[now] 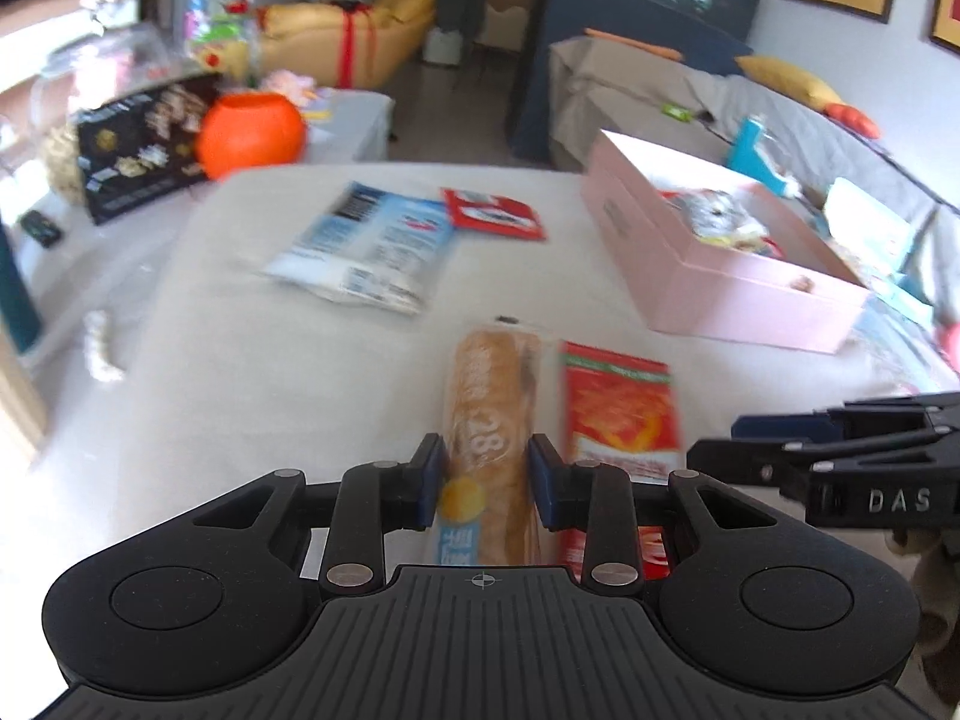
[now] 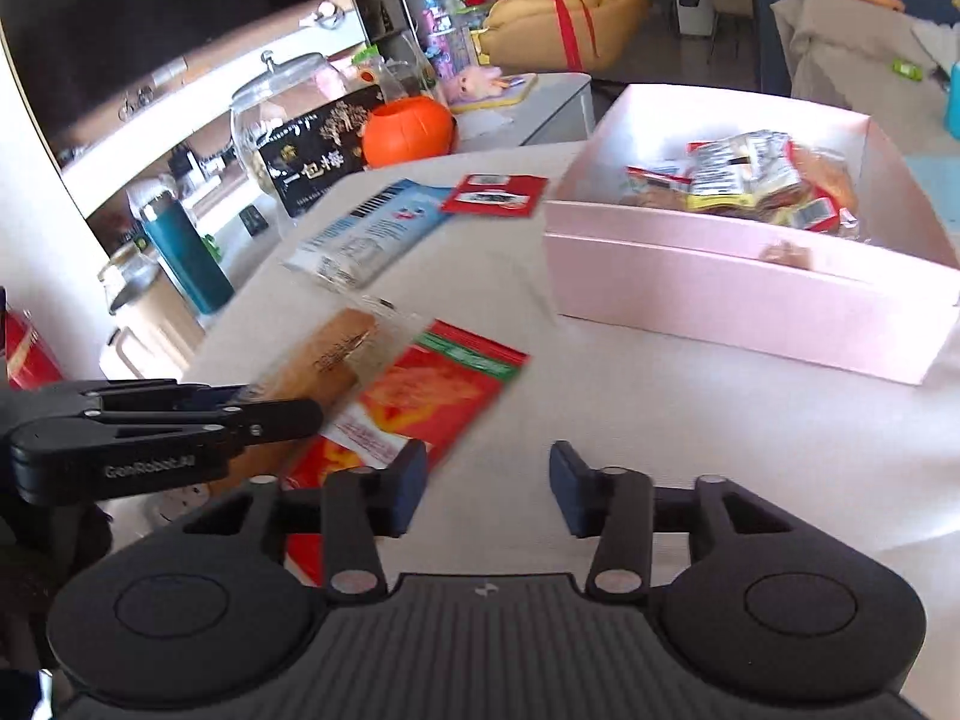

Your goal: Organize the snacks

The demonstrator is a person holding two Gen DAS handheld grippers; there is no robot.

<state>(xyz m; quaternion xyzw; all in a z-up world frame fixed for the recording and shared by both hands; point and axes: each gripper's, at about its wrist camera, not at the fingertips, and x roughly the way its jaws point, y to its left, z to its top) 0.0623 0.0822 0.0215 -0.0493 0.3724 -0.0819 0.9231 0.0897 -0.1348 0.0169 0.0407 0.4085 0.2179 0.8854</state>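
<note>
My left gripper (image 1: 486,462) is shut on a long bread roll in a clear wrapper (image 1: 492,396), its blue pads pressed on both sides of the near end. The roll lies along the pale tablecloth. A red snack packet (image 1: 618,408) lies flat just right of it. In the right wrist view the left gripper (image 2: 282,402) reaches in from the left over the bread roll (image 2: 324,366) and the red packet (image 2: 432,396). My right gripper (image 2: 489,480) stands open over bare cloth, right of the red packet, with nothing between its fingers. Beyond it, the pink box (image 2: 720,294) holds several snack packets.
A blue-and-white packet (image 2: 366,234) and a small red packet (image 2: 495,195) lie farther back on the table. Off the left edge stand an orange pumpkin bucket (image 2: 408,132), a black box (image 2: 318,156), a glass jar (image 2: 282,96) and a teal bottle (image 2: 186,258).
</note>
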